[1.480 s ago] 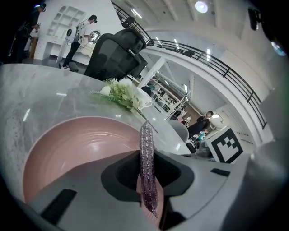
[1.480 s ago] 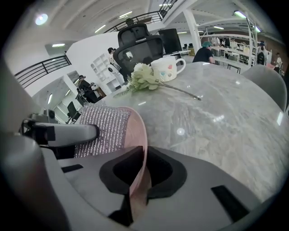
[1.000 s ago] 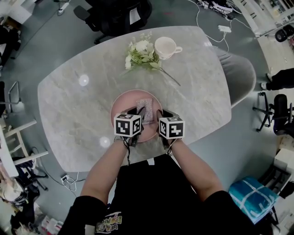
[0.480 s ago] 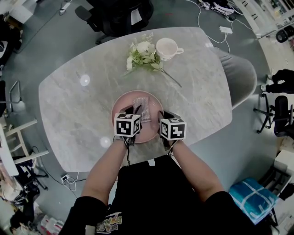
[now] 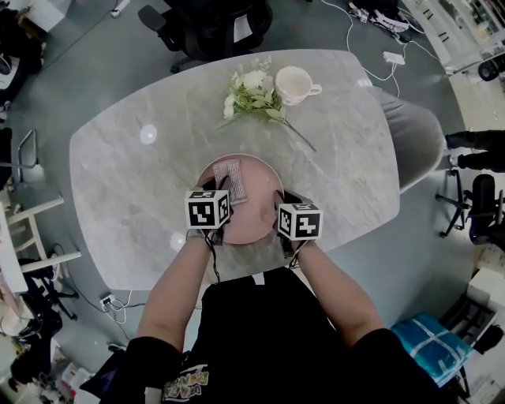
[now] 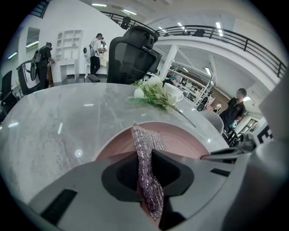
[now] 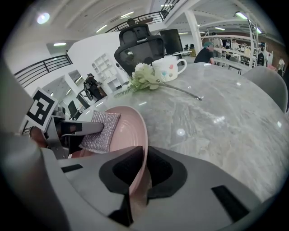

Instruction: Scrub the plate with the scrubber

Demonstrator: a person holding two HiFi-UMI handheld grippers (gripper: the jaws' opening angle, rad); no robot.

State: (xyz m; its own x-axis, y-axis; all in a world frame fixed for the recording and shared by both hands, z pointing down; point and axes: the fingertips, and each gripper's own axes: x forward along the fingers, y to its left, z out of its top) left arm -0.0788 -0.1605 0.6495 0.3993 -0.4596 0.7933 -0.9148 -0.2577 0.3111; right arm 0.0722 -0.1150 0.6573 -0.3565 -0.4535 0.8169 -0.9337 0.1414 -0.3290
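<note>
Grey marble desk (image 5: 118, 181) carries a bunch of white flowers (image 5: 251, 95) and a white cup (image 5: 293, 83) near its far edge, with a black office chair (image 5: 213, 24) behind. Near the front edge lies the round pink plate (image 5: 260, 193). The right gripper (image 7: 143, 155) clamps its right rim. The left gripper (image 6: 145, 155) grasps the silver sparkly scrubber (image 5: 230, 180), which lies on the plate's far left part.

An open-plan office or lab hall: black office chairs (image 5: 209, 28) beyond the marble worktop (image 5: 118, 181), white shelving (image 6: 67, 43) behind, a railed mezzanine (image 6: 235, 38) overhead.
</note>
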